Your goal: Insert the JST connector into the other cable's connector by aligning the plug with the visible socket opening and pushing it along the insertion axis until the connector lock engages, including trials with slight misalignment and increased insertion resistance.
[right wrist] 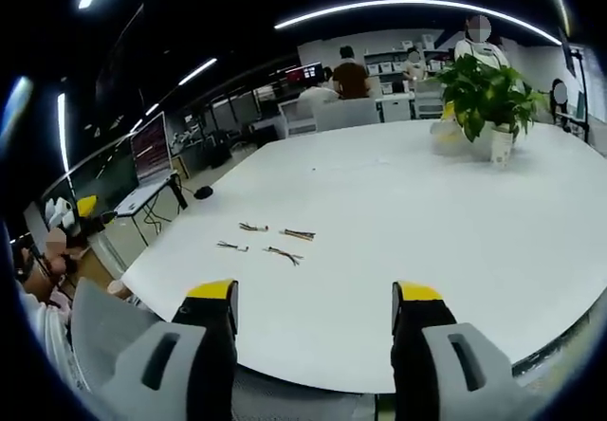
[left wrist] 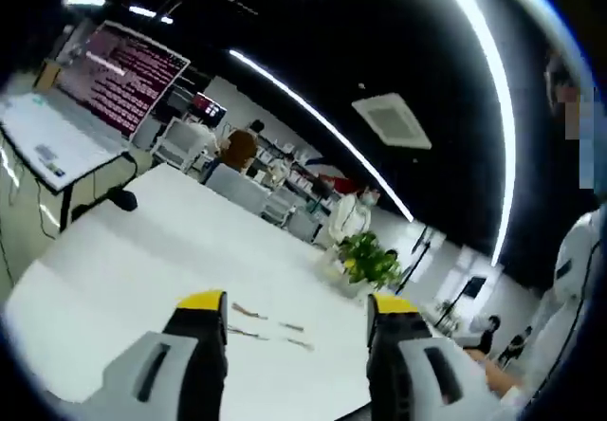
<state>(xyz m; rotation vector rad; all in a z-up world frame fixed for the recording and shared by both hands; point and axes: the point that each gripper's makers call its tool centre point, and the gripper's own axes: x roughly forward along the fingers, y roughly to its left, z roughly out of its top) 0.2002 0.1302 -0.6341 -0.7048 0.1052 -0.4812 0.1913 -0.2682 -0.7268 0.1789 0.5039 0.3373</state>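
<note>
Both the left gripper [left wrist: 297,319] and right gripper [right wrist: 315,305] are spread wide, holding nothing, above the white counter [right wrist: 455,222] where the cables [right wrist: 268,239] lie.

Long ceiling light strips [left wrist: 332,127] bend into arcs under the fisheye lens and glare white against a dark ceiling. The white desk [right wrist: 455,231] is bright and evenly lit, with faint shadows. The left gripper view is soft with motion blur; edges smear.
</note>
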